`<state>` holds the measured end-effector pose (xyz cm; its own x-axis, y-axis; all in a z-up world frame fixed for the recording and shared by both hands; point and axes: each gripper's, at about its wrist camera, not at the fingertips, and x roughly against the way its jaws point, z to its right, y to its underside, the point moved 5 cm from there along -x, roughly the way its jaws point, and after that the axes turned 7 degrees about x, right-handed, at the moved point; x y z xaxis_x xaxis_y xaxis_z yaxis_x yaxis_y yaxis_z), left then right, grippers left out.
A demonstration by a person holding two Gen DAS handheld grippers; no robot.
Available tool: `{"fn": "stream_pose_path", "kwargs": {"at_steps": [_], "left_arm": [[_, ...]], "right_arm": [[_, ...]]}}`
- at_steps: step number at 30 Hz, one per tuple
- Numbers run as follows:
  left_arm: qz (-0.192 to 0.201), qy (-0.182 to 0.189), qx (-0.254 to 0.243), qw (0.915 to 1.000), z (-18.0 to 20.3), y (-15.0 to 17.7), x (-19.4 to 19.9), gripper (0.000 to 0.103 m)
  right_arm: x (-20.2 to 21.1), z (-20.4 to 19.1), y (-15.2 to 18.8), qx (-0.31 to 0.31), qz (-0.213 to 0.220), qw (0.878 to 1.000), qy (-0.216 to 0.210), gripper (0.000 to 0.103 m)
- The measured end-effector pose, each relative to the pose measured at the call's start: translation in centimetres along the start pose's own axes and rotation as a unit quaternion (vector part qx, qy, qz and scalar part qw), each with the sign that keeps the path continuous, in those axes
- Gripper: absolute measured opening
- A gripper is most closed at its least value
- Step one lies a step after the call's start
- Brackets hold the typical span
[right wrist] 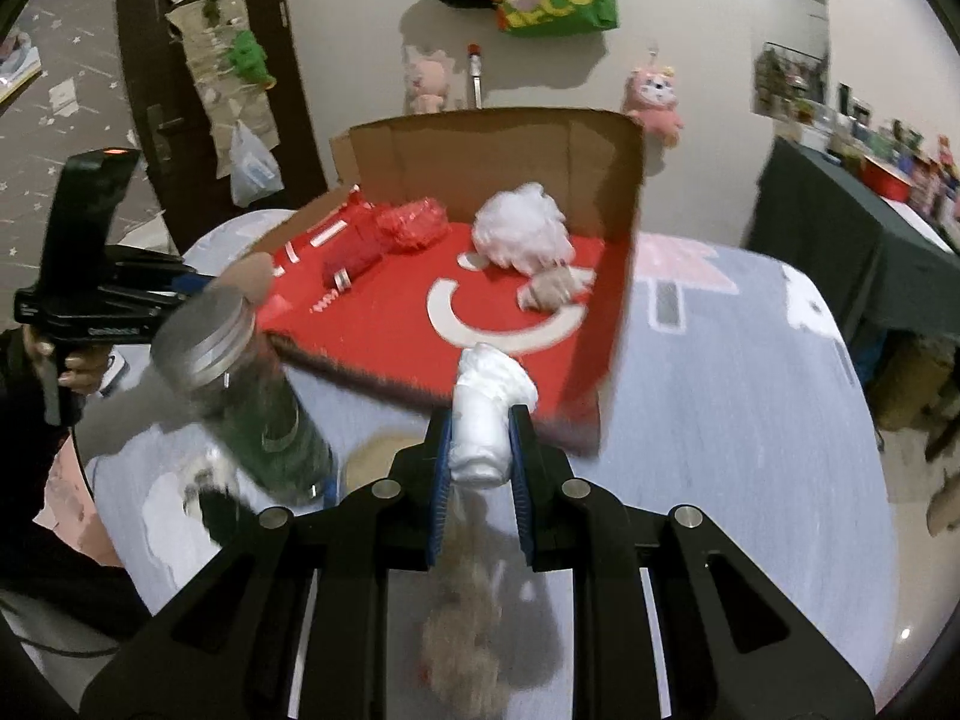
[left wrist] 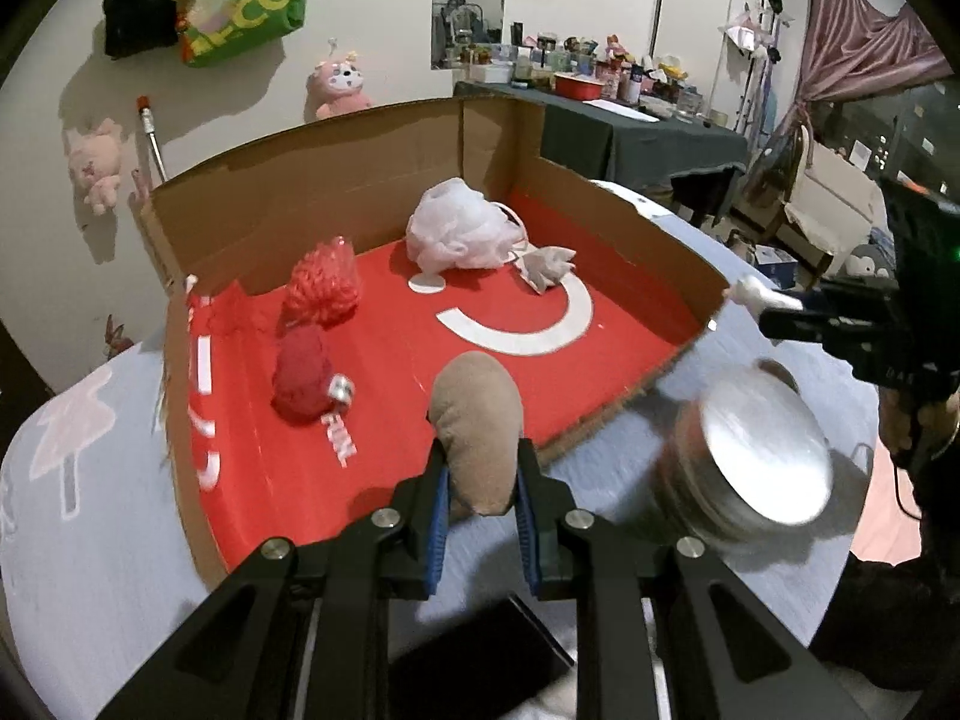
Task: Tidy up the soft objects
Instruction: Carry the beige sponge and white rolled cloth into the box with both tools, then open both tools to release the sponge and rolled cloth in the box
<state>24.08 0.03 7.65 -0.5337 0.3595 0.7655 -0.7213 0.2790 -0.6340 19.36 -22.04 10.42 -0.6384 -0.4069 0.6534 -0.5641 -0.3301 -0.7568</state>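
My left gripper (left wrist: 480, 489) is shut on a tan soft plush piece (left wrist: 479, 420) and holds it over the near edge of the open cardboard box (left wrist: 660, 240) with a red floor. My right gripper (right wrist: 480, 447) is shut on a white soft plush part (right wrist: 489, 402) at the box's front edge (right wrist: 360, 375); a brownish blurred body (right wrist: 465, 636) hangs below it. Inside the box lie a white mesh puff (left wrist: 459, 228), a red mesh puff (left wrist: 324, 282), a red soft item (left wrist: 303, 381) and a small beige piece (left wrist: 546, 267).
A jar with a silver lid (left wrist: 762, 450) stands on the light blue cloth table (left wrist: 108, 510) between the two grippers; it also shows in the right wrist view (right wrist: 240, 384). A dark flat object (left wrist: 480, 660) lies under the left gripper. Plush toys hang on the wall behind.
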Motion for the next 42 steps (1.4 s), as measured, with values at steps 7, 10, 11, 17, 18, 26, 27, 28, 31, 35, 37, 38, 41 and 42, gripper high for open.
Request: {"fn": "stream_pose_path", "kwargs": {"at_steps": [7, 10, 11, 17, 18, 26, 27, 28, 31, 35, 37, 38, 41, 42], "left_arm": [[-0.030, 0.001, -0.013, 0.9995, -0.9, -3.1, -3.5, 0.020], [-0.045, -0.001, -0.018, 0.9988, -0.9, -4.3, -5.2, 0.021], [-0.050, -0.001, -0.020, 0.9986, -0.9, -4.5, -5.7, 0.021], [-0.089, -0.016, -0.011, 0.9959, -2.0, -6.5, -9.3, 0.021], [-0.098, -0.017, -0.006, 0.9950, -2.3, -6.8, -10.0, 0.021], [-0.128, -0.046, 0.006, 0.9907, -3.6, -7.4, -13.5, 0.024], [-0.130, -0.047, 0.008, 0.9904, -3.7, -7.4, -13.7, 0.025], [-0.131, -0.047, 0.009, 0.9901, -3.8, -7.4, -13.8, 0.025], [-0.131, -0.050, 0.010, 0.9901, -3.7, -7.5, -14.1, 0.027], [-0.129, -0.050, 0.011, 0.9903, -3.4, -7.8, -14.2, 0.028], [-0.128, -0.050, 0.010, 0.9905, -3.3, -7.8, -14.0, 0.028], [-0.127, -0.050, 0.010, 0.9905, -3.5, -7.8, -14.4, 0.028], [-0.127, -0.051, 0.011, 0.9905, -3.6, -8.0, -14.5, 0.031], [-0.127, -0.052, 0.012, 0.9905, -3.7, -7.9, -14.6, 0.032]], "right_arm": [[-4.9, -0.2, -5.1, 0.023, -0.033, 0.998, -0.052, 0.017], [-7.8, -0.3, -6.8, 0.025, -0.059, 0.996, -0.069, 0.017], [-9.2, -0.4, -7.4, 0.022, -0.076, 0.994, -0.081, 0.017], [-14.6, -0.2, -9.4, 0.011, -0.140, 0.987, -0.079, 0.017], [-15.5, -0.2, -9.6, 0.008, -0.151, 0.985, -0.079, 0.017], [-20.5, 1.0, -10.2, -0.011, -0.213, 0.975, -0.057, 0.018], [-20.8, 1.3, -10.2, -0.012, -0.215, 0.975, -0.050, 0.018], [-21.1, 1.4, -10.1, -0.013, -0.217, 0.975, -0.048, 0.018], [-21.7, 1.8, -9.8, -0.017, -0.228, 0.972, -0.045, 0.018], [-22.1, 1.9, -9.6, -0.008, -0.234, 0.971, -0.040, 0.018], [-22.1, 2.0, -9.5, -0.004, -0.234, 0.972, -0.035, 0.019], [-22.1, 2.1, -9.5, -0.005, -0.234, 0.972, -0.033, 0.019], [-22.4, 2.0, -9.5, -0.006, -0.235, 0.971, -0.034, 0.019], [-22.4, 2.0, -9.5, -0.005, -0.234, 0.972, -0.032, 0.019]]}}
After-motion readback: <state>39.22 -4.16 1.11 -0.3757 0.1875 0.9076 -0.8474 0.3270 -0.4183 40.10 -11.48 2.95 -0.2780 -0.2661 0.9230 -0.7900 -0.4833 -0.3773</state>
